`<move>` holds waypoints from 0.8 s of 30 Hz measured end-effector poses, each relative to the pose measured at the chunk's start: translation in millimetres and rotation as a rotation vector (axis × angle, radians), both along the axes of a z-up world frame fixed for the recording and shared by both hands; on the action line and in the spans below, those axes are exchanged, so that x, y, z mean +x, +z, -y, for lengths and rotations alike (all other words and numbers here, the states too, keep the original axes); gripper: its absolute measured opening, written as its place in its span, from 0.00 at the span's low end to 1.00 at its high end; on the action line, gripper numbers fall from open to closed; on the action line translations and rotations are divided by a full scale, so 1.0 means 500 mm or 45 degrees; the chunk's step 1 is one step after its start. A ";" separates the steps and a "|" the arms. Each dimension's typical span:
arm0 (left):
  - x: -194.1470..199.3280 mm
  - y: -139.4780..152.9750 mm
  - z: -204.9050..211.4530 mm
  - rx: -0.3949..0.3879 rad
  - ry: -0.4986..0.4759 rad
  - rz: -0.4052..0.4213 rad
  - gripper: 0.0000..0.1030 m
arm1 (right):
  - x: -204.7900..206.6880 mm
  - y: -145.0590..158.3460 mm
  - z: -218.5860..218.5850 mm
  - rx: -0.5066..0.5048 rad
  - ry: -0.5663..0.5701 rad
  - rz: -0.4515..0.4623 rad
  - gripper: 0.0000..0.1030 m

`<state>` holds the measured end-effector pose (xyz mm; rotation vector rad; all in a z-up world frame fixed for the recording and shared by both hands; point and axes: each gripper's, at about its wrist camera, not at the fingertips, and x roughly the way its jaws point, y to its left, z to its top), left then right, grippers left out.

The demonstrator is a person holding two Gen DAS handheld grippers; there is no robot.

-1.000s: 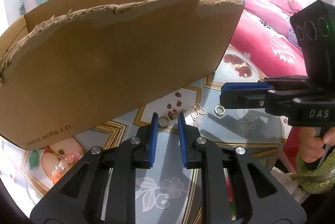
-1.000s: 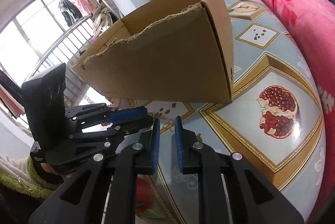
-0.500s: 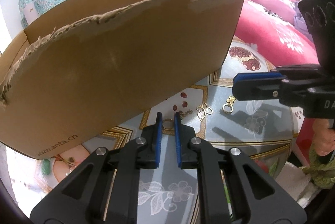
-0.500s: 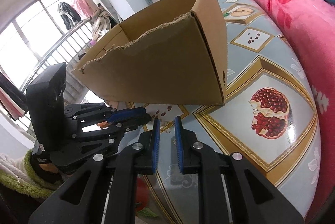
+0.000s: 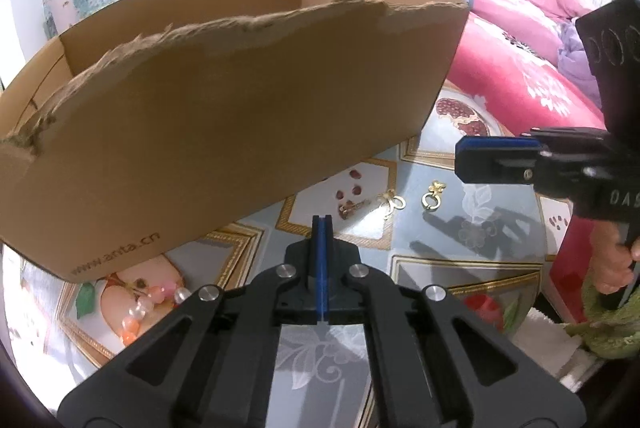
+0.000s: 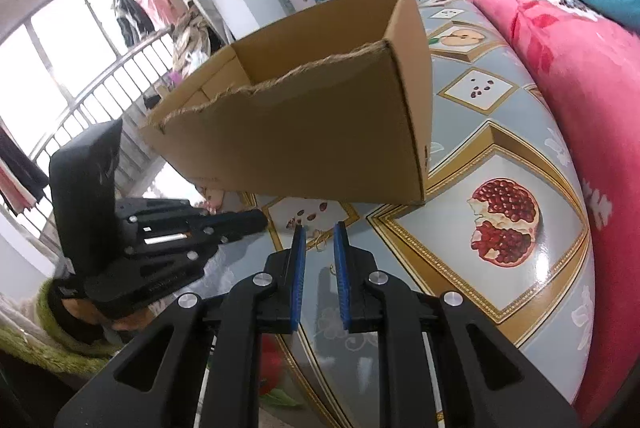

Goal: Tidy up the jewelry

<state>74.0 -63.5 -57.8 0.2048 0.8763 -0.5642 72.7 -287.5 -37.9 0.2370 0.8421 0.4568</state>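
An open cardboard box point(image 5: 240, 100) with a torn near rim stands on the patterned table; it also shows in the right wrist view point(image 6: 320, 132). Small gold jewelry lies on the table in front of it: a clasp piece point(image 5: 352, 206), a bow-shaped piece point(image 5: 390, 200) and a ring charm point(image 5: 432, 196). My left gripper point(image 5: 321, 224) is shut, just short of the jewelry; whether the ring seen earlier is between its pads is hidden. My right gripper point(image 6: 319, 232) is open a narrow gap above the table, with a gold piece point(image 6: 320, 242) below its tips.
A bead bracelet point(image 5: 148, 304) lies at the left under the box's corner. A pink quilted bed point(image 6: 580, 76) runs along the table's right side. The table point(image 6: 500, 164) has a glossy fruit-print cover. The left gripper's body point(image 6: 152, 240) sits at the left of the right wrist view.
My left gripper has closed from a narrow gap to fully shut, where a gold ring lay, and pulled back a little. The right gripper has kept its gap and drawn back from the box.
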 end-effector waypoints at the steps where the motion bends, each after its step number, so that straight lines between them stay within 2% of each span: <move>1: 0.000 -0.002 -0.006 -0.004 0.011 -0.006 0.00 | 0.001 0.000 -0.008 -0.022 0.009 -0.001 0.14; 8: -0.013 0.008 -0.030 -0.116 0.010 -0.031 0.02 | 0.009 -0.001 -0.034 -0.079 0.048 -0.004 0.14; 11: -0.014 0.006 -0.031 -0.110 0.006 -0.036 0.11 | 0.014 -0.005 -0.039 -0.081 0.048 -0.021 0.14; 14: -0.015 0.005 -0.034 -0.112 0.014 -0.046 0.14 | 0.014 -0.005 -0.041 -0.085 0.049 -0.023 0.14; 24: 0.000 -0.005 -0.028 -0.136 0.040 -0.065 0.15 | 0.020 -0.010 -0.041 -0.084 0.040 -0.030 0.14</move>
